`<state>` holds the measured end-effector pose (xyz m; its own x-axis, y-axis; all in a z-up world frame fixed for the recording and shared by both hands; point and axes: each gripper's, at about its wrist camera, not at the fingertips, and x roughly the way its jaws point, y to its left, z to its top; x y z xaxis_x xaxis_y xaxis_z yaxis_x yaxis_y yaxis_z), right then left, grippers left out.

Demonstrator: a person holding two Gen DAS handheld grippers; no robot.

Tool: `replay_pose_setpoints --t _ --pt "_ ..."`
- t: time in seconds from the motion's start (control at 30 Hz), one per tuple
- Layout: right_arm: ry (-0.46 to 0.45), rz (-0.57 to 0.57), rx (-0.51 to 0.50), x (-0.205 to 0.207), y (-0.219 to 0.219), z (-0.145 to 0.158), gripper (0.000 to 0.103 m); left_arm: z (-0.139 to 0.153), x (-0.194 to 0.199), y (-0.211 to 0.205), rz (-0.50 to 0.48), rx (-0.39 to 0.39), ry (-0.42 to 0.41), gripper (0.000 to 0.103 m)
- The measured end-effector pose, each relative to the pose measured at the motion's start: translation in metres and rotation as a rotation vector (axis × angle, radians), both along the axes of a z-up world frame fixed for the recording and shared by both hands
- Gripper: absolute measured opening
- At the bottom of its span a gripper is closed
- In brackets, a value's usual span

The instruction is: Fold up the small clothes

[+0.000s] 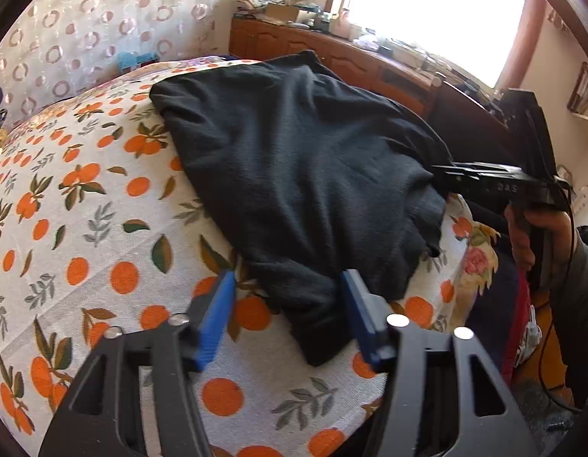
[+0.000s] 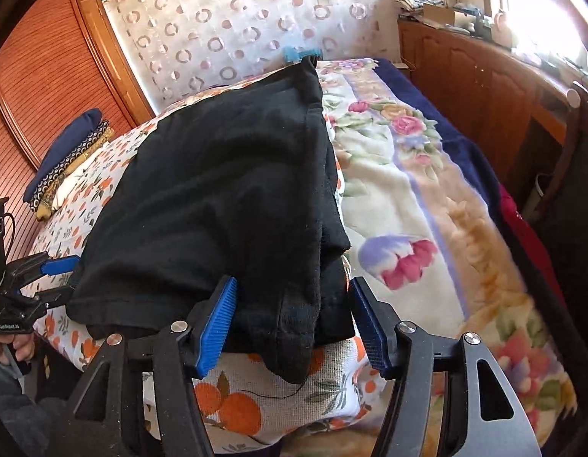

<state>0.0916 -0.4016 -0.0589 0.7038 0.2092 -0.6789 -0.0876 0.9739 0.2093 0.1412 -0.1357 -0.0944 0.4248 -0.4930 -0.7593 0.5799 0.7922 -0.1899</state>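
A black garment lies folded and a little rumpled on a bed sheet printed with oranges. In the left wrist view its near corner lies between the blue pads of my left gripper. Those jaws stand apart, with a gap on the left side. In the right wrist view the garment has its hemmed near edge between the pads of my right gripper, whose jaws are also spread, not clamped. My left gripper shows at the garment's left edge. My right gripper shows at the garment's right edge.
A floral blanket covers the bed to the right of the sheet. Folded clothes are stacked at the far left of the bed. A wooden cabinet runs along the right, a wardrobe stands left. A hand holds the right gripper.
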Motion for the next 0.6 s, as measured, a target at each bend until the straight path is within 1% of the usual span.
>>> replay_pose_setpoints --t 0.03,0.07,0.13,0.17,0.2,0.23,0.27,0.3,0.33,0.4,0.43,0.5,0.6 --pt "-0.004 -0.003 -0.01 -0.001 -0.001 0.0 0.054 0.0 -0.001 -0.001 -0.014 -0.009 0.007 0.044" --pt "-0.01 -0.005 -0.03 -0.002 0.0 0.0 0.051 0.0 -0.002 -0.001 -0.014 -0.011 0.01 0.044" --pt "-0.026 -0.002 -0.079 -0.005 0.004 0.001 0.04 0.0 -0.005 -0.003 -0.012 -0.005 0.004 0.044" --pt "-0.022 0.005 -0.1 -0.005 0.006 0.003 0.039 0.0 -0.005 -0.003 -0.01 -0.005 0.004 0.044" --pt "-0.021 0.013 -0.119 -0.005 0.01 0.004 0.034 0.0 -0.006 -0.003 -0.008 -0.004 0.003 0.044" --pt "-0.022 0.027 -0.13 -0.004 0.013 0.005 0.026 0.001 -0.006 -0.003 -0.006 -0.003 0.004 0.044" --pt "-0.02 0.036 -0.146 -0.004 0.017 0.006 0.024 0.0 -0.006 -0.004 -0.005 -0.001 0.003 0.044" --pt "-0.02 0.045 -0.157 -0.003 0.019 0.006 0.019 0.0 -0.007 -0.005 -0.011 0.001 0.0 0.041" --pt "-0.021 0.055 -0.161 -0.003 0.021 0.006 0.016 0.0 -0.009 -0.007 -0.038 0.002 -0.002 0.031" --pt "-0.026 0.067 -0.161 -0.002 0.021 0.008 0.013 0.002 -0.011 -0.011 -0.062 0.019 -0.018 0.026" --pt "-0.034 0.073 -0.155 -0.002 0.021 0.009 0.013 0.003 -0.011 -0.012 -0.066 0.024 -0.025 0.021" --pt "-0.063 0.08 -0.151 -0.006 0.019 0.015 0.012 0.007 -0.013 -0.012 -0.069 0.035 -0.049 0.018" --pt "-0.11 0.09 -0.135 -0.015 0.013 0.025 0.012 0.014 -0.013 -0.009 -0.069 0.013 -0.063 0.016"
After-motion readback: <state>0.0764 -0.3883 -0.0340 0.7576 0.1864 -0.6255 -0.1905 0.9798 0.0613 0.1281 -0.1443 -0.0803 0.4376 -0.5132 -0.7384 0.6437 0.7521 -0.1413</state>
